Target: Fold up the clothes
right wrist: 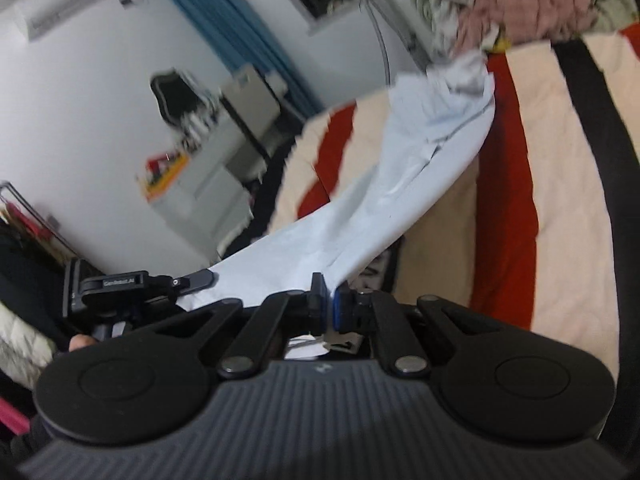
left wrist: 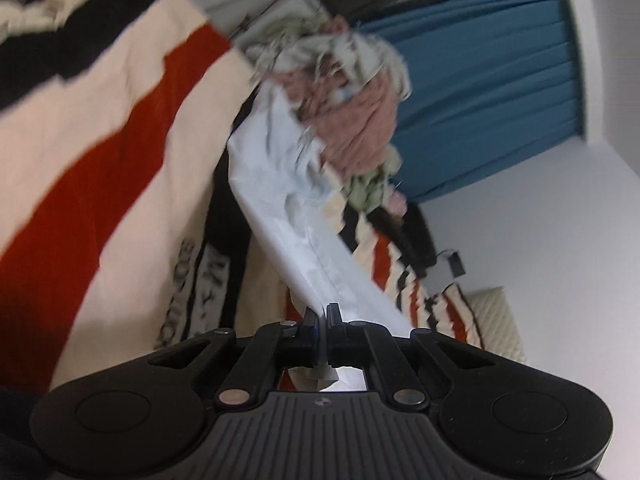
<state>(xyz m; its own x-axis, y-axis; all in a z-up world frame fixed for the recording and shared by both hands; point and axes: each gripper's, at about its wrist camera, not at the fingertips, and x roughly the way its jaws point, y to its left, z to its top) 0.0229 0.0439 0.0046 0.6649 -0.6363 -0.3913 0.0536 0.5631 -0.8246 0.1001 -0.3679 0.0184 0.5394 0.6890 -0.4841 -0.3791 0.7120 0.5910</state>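
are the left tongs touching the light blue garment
Touching. The left wrist view shows the left tongs shut on an edge of the light blue garment, cloth pinched between the fingers.

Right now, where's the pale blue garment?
The garment is pinched at its near edge by both the left gripper and right gripper, stretching over the striped blanket to the clothes pile.

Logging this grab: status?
Left tool, right tool both shut on pale blue garment. Far end under clothes pile.
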